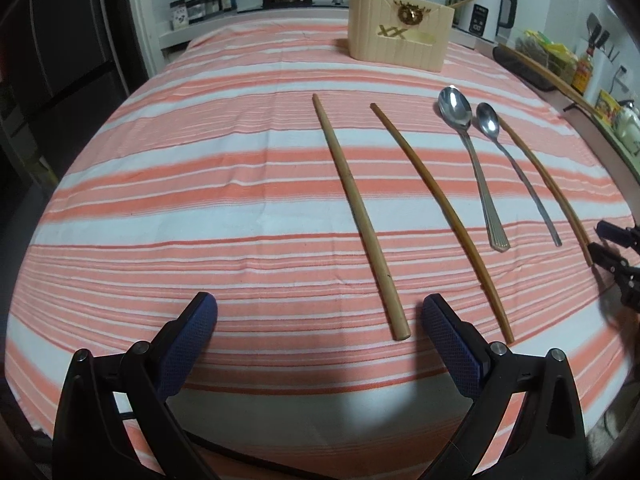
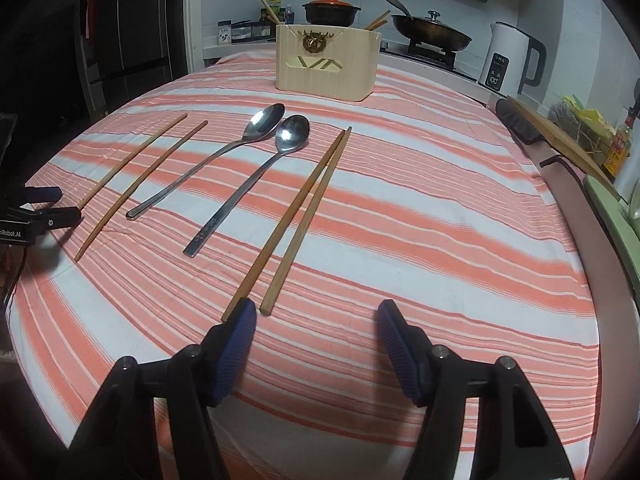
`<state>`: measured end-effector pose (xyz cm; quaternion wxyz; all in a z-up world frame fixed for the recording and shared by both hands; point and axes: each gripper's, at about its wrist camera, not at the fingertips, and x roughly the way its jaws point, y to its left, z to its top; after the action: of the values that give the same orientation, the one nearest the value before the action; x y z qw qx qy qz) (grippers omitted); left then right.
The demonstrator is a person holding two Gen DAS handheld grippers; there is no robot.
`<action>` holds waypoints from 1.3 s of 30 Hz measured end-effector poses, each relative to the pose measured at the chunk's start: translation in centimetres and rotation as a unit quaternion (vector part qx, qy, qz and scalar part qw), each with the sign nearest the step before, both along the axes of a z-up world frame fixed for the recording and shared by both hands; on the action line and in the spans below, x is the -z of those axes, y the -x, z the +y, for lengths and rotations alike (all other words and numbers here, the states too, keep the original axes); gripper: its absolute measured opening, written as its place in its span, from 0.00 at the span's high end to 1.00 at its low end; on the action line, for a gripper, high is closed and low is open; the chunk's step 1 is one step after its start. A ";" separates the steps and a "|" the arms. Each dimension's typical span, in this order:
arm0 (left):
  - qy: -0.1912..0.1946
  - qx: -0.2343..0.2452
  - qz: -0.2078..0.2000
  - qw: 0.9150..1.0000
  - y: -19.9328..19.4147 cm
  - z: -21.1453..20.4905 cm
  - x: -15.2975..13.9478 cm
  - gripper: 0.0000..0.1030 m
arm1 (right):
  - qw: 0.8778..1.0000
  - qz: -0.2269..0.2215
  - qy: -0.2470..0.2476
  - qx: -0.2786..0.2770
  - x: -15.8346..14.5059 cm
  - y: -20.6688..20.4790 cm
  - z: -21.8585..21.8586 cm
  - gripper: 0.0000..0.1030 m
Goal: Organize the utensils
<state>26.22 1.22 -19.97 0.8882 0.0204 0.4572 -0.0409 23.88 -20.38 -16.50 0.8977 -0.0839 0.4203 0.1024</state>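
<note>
On the striped cloth lie two chopsticks at the left [image 1: 356,208] [image 1: 444,216], two steel spoons [image 1: 472,160] [image 1: 516,168] and a chopstick pair at the right [image 2: 296,216]. A cream wooden holder [image 1: 396,32] [image 2: 326,62] stands at the far side with chopsticks in it. My left gripper [image 1: 320,340] is open and empty, just short of the near end of the leftmost chopstick. My right gripper [image 2: 316,340] is open and empty, its left pad touching the near end of the right chopstick pair. Each gripper shows at the edge of the other's view [image 1: 608,248] [image 2: 48,204].
A white kettle [image 2: 512,60], a wok [image 2: 430,32] and an orange-lidded pot [image 2: 330,10] stand on the counter behind the table. A dark brush with a wooden handle [image 2: 532,124] lies at the right edge. Bottles and packets crowd the right side.
</note>
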 end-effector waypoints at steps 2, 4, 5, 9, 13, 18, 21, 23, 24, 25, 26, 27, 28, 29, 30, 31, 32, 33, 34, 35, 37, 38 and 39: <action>-0.004 0.003 -0.001 1.000 0.1 -0.1 0.0 0.01 | 1.000 0.000 -0.004 -0.007 0.0 -0.2 0.4 0.53; -0.005 0.005 -0.001 1.000 0.3 -0.1 0.0 0.01 | 1.000 -0.001 -0.005 -0.011 0.0 -0.4 0.7 0.60; -0.006 0.005 -0.002 1.000 0.4 -0.1 0.0 0.01 | 1.000 -0.001 -0.007 -0.011 0.0 -0.5 0.7 0.61; -0.007 0.007 -0.004 1.000 0.8 -0.4 0.0 0.02 | 1.000 0.000 -0.015 -0.005 0.0 -0.7 0.6 0.63; -0.006 0.013 -0.011 1.000 1.0 -0.8 -0.1 0.11 | 1.000 0.000 -0.018 -0.001 0.0 -0.8 0.5 0.66; -0.010 0.023 -0.020 0.999 1.1 -1.6 -0.7 0.54 | 1.000 0.004 -0.027 0.008 -0.1 -1.2 0.3 0.81; -0.015 0.024 -0.023 0.999 0.9 -1.8 -0.8 0.87 | 0.999 0.011 -0.045 0.024 -0.1 -1.7 -0.4 0.93; -0.019 0.021 -0.022 0.999 0.6 -1.8 -0.9 0.94 | 0.998 0.014 -0.057 0.036 0.0 -1.9 -1.0 0.94; -0.017 0.020 -0.020 0.999 0.3 -1.7 -0.9 0.94 | 0.997 0.014 -0.059 0.043 0.0 -2.1 -1.3 0.95; -0.016 0.017 -0.019 1.000 0.0 -1.5 -1.0 0.95 | 0.997 0.014 -0.058 0.050 0.0 -2.2 -1.6 0.95; -0.017 0.013 -0.018 1.000 -0.4 -1.3 -1.0 0.95 | 0.997 0.014 -0.055 0.058 0.0 -2.4 -1.9 0.95; -0.017 0.008 -0.017 1.000 -0.9 -1.1 -1.1 0.95 | 0.996 0.013 -0.050 0.067 -0.1 -2.6 -2.3 0.95; -0.017 0.002 -0.016 1.000 -1.4 -0.9 -1.1 0.95 | 0.996 0.013 -0.045 0.076 -0.1 -2.8 -2.7 0.95; -0.018 -0.005 -0.015 1.000 -2.0 -0.6 -1.1 0.95 | 0.995 0.013 -0.041 0.086 -0.1 -3.1 -3.4 0.95; -0.016 -0.010 -0.013 1.000 -2.7 -0.4 -1.2 0.95 | 0.995 0.013 -0.036 0.094 -0.1 -3.4 -4.0 0.95; -0.012 -0.015 -0.011 1.000 -3.3 -0.2 -1.2 0.95 | 0.994 0.013 -0.029 0.104 -0.1 -3.6 -4.6 0.95; -0.007 -0.019 -0.011 1.000 -4.0 0.0 -1.3 0.95 | 0.993 0.013 -0.025 0.112 -0.2 -3.9 -5.3 0.95; -0.001 -0.022 -0.011 1.000 -4.8 0.1 -1.4 0.95 | 0.993 0.015 -0.019 0.118 -0.2 -4.2 -5.9 0.95; 0.002 -0.024 -0.011 1.000 -5.5 0.2 -1.4 0.95 | 0.992 0.013 -0.005 0.124 -0.3 -4.6 -6.4 0.95; 0.005 -0.025 -0.010 1.000 -6.4 0.2 -1.5 0.95 | 0.992 0.010 0.015 0.129 -0.3 -4.9 -6.7 0.95; 0.021 -0.025 -0.009 0.999 -8.0 0.3 -1.5 0.94 | 0.991 0.015 0.035 0.126 -0.1 -5.8 -7.4 0.94; 0.031 -0.026 -0.012 0.999 -8.7 0.4 -1.5 0.93 | 0.991 0.012 0.037 0.129 -0.2 -6.3 -7.8 0.94; 0.039 -0.028 -0.014 0.999 -9.4 0.6 -1.3 0.90 | 0.991 0.007 0.039 0.130 -0.3 -6.6 -8.2 0.94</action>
<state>35.63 1.84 -18.66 0.8953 -0.0265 0.4433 -0.0334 30.48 -28.61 -16.21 0.8964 -0.0627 0.4377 -0.0315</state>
